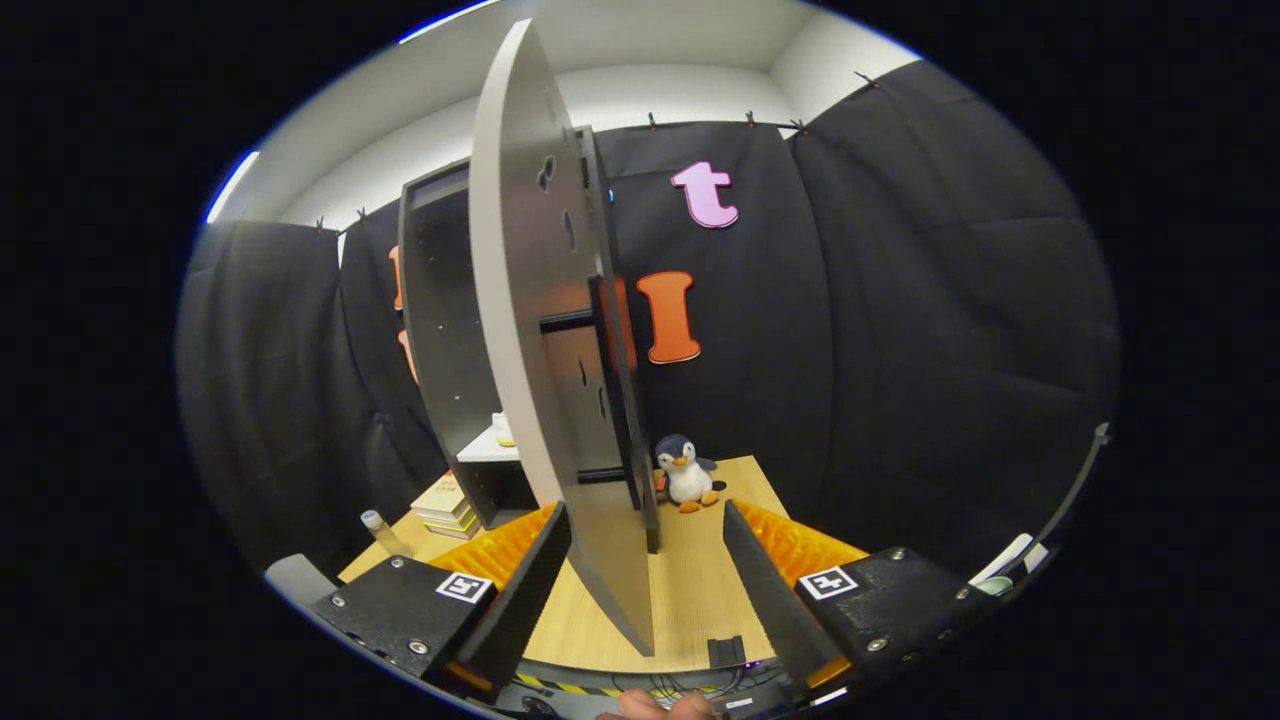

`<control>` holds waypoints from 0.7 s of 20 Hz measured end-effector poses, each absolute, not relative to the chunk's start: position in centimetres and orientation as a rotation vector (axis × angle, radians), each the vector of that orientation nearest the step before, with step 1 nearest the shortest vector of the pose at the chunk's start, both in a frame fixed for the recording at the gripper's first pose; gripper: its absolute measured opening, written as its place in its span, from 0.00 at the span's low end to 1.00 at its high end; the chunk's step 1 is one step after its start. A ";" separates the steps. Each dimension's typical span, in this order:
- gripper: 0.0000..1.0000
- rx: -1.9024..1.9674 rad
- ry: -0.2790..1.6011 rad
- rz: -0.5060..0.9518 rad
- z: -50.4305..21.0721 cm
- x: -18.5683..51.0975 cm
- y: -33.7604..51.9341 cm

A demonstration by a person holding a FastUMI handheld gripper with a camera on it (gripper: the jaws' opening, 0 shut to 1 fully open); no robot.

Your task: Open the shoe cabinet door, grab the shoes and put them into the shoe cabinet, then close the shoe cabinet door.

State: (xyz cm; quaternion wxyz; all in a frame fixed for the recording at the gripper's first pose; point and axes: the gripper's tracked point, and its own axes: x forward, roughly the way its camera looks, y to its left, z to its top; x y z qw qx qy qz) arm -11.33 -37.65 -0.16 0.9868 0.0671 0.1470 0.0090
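Note:
The shoe cabinet (440, 330) is a dark grey box standing on the wooden table (700, 590). Its pale grey door (530, 330) is swung open and faces me edge-on, with a long black bar handle (612, 380) on its right face. My gripper (645, 512) is open, and the door's lower edge runs down between the fingers. The left finger (530, 590) lies close beside the door, while the right finger (765, 590) stands well apart from it. A small pale item (503, 430) rests on the white shelf (485, 450) inside; I cannot tell what it is.
A penguin plush (686, 472) sits on the table just right of the door, beyond the fingers. A stack of books (445, 505) and a small bottle (380, 532) lie left of the cabinet. A person's fingertips (660, 706) show below the gripper.

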 end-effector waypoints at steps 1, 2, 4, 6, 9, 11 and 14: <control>0.96 0.156 0.288 -0.004 0.3 -11.2 -38.4; 0.96 0.179 0.276 -0.026 0.7 -10.9 -38.9; 0.96 0.249 0.236 -0.025 2.1 -9.4 -38.8; 0.95 0.285 0.223 -0.011 3.0 -7.6 -38.1; 0.95 0.198 0.216 -0.020 3.5 -6.2 -38.6; 0.94 0.154 0.218 -0.022 3.4 -6.6 -38.3; 0.93 0.135 0.226 -0.005 3.3 -6.1 -37.0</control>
